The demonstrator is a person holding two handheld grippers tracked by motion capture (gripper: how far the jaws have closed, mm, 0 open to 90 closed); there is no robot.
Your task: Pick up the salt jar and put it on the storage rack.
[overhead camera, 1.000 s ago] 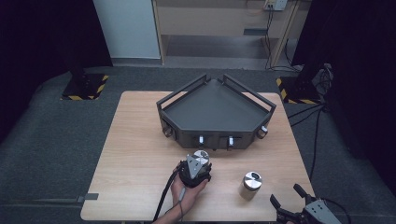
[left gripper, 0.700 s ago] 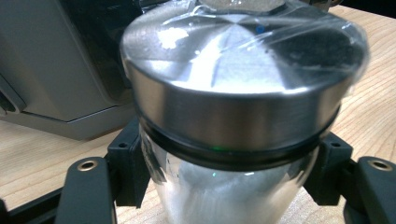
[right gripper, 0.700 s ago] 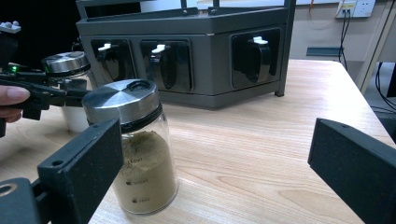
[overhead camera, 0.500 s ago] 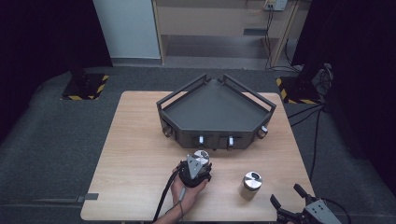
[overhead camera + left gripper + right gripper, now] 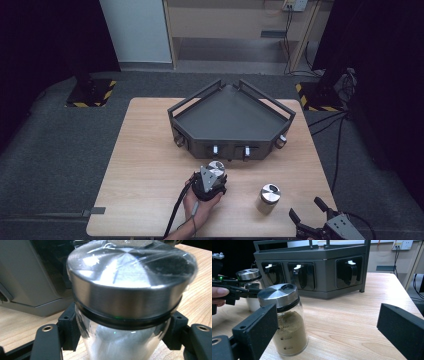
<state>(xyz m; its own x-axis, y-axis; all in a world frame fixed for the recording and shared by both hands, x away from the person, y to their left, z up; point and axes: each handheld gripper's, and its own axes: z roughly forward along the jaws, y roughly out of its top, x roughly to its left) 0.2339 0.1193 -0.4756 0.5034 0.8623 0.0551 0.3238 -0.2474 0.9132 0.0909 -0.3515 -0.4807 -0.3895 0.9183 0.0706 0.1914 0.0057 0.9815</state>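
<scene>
While the right gripper (image 5: 314,216) waits at the near right edge of the table (image 5: 145,150) with its jaws spread wide and nothing between them, the work belongs to the left gripper (image 5: 214,174). Its jaws are clamped on the glass of the white-powder jar (image 5: 125,315), just under the steel lid, at the near middle of the table. A good lift, I judge, goes straight up with the jar upright, so the smooth glass does not slip, and stays clear of the rack front. Right of it stands the brown-spice jar (image 5: 269,198), apart from both tools and untouched. Farther off sits the dark spice rack (image 5: 230,117) with its front slots facing the person. Against the earlier pictures, hands, jars and rack lie as they did; no shift is visible.
</scene>
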